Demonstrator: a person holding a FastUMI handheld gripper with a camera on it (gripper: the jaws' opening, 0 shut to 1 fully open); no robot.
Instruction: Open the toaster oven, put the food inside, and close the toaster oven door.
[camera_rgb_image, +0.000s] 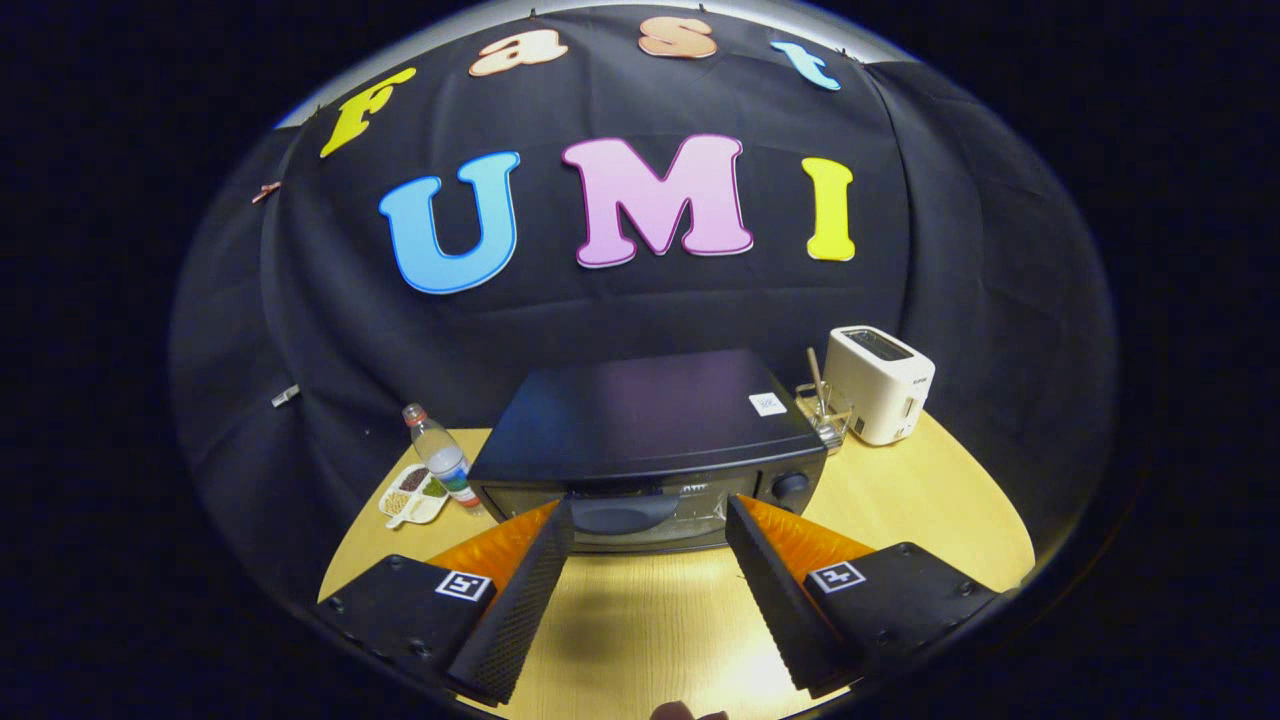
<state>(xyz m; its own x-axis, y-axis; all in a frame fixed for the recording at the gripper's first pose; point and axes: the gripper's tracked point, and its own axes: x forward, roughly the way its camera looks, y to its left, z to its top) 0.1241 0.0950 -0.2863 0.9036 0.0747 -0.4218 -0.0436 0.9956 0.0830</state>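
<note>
While the gripper (650, 512) is held level above the wooden table (900, 510), it points straight at the front of the toaster oven (650, 430). Its two fingers (530, 580) are spread wide apart and hold nothing; only bare table lies between them. The fingertips come close to the lower front of the oven, one on each side of the door handle (622, 512), but I cannot tell if they touch it. The oven door (640, 515) is closed, and a round knob (790, 487) sits at its right end. To the left of the oven a plastic bottle (440, 458) stands upright, and just beside it lies a small white dish (412, 495) with divided compartments that hold some food. To the right of the oven stands a clear holder (822, 412) with a stick in it, and next to that a white toaster (882, 385).
</note>
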